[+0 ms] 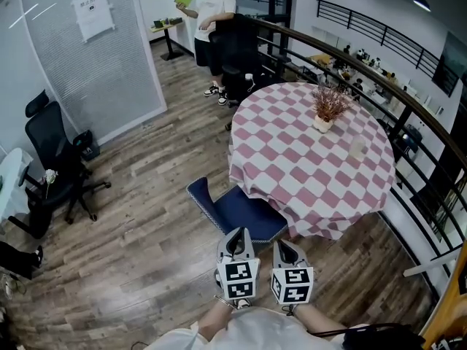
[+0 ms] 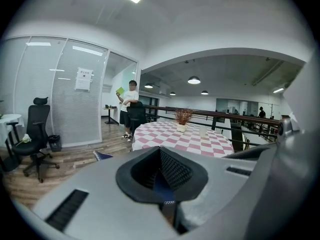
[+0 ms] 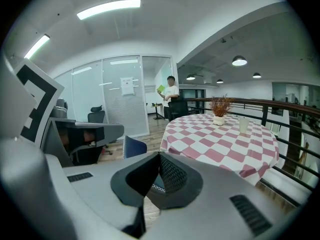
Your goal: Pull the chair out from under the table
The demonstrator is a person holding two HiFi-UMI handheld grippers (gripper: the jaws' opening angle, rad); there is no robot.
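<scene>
Left gripper view: the left gripper's (image 2: 161, 179) black ribbed jaws are pressed together on the seat edge of the navy chair (image 1: 244, 211), and white-dotted trim shows in the pinch. The right gripper (image 3: 157, 179) clamps the same edge the same way. The padded seat lies partly under the round tabletop (image 1: 292, 152), which is draped in a pink-and-white checked cloth (image 1: 314, 217). The print on a paper notice (image 1: 95, 13) on the frosted glass partition (image 1: 109, 71) is too small to read.

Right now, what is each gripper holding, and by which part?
Both the left gripper and the right gripper appear to pinch the dark blue padded chair by its seat's near edge.
</scene>
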